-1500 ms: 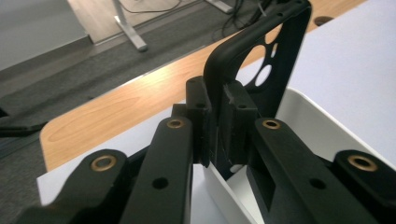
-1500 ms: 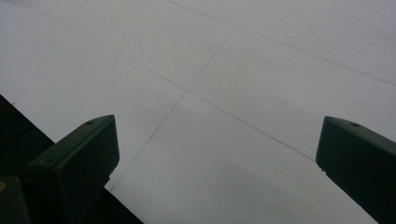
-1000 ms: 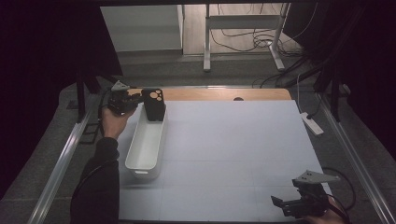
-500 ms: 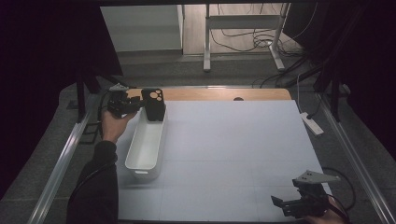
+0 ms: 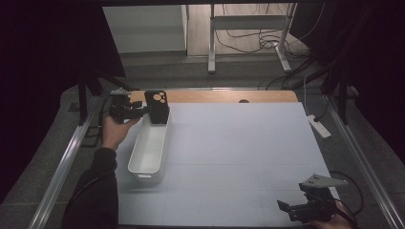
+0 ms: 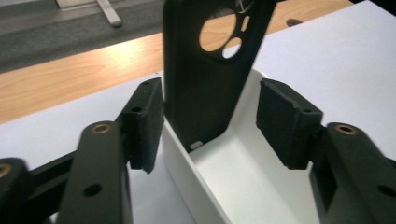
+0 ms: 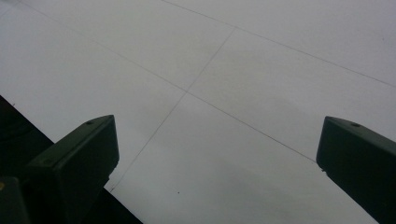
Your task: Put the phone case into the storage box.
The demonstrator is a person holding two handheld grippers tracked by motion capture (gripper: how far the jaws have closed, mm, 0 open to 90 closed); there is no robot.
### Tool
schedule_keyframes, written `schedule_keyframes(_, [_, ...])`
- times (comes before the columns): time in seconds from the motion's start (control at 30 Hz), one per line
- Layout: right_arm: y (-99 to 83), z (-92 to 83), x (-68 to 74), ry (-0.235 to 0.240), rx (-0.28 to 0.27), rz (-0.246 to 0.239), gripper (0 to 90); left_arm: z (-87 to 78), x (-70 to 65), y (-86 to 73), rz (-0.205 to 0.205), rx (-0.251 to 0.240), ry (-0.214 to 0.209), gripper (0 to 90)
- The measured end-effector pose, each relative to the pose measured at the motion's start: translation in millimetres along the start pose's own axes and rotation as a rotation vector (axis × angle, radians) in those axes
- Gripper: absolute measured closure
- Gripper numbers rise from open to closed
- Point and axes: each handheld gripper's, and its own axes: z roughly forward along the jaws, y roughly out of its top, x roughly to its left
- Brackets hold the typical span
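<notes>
Left gripper view showed the phone case standing in the white bin, apparently released; left gripper fingers had just been opening, clear of it. Right gripper fingers stood wide, empty.

Grey floor beyond the table, metal stand legs, dark curtains.

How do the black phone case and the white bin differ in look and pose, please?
Colour: the phone case is black, while the bin is white. Pose: the phone case stands on end, leaning at the bin's far end wall, while the bin lies flat and lengthwise on the table. Shape: the phone case is a thin shell with round camera cut-outs, while the bin is a long open trough. Both sit ahead of the left gripper, whose jaws have just been opening.
</notes>
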Motion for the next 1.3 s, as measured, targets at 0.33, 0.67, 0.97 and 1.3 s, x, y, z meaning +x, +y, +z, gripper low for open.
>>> schedule_keyframes(0.33, [-0.1,-0.1,0.1,0.0,-0.003,0.001,0.0,-8.8,-8.0,-7.8,-0.013,-0.006,-0.019,24.5])
schedule_keyframes(0.67, [-0.1,-0.4,0.1,-0.001,-0.005,0.001,0.0,-17.0,-14.3,-12.6,-0.003,0.024,-0.053,11.4])
schedule_keyframes(0.97, [0.0,-0.9,0.4,0.0,-0.006,0.002,0.0,-21.4,-19.8,-19.5,0.002,0.041,-0.062,4.6])
schedule_keyframes(1.3, [0.0,-1.1,0.5,-0.001,-0.008,0.002,0.0,-30.5,-29.7,-26.4,0.004,0.018,-0.089,1.4])
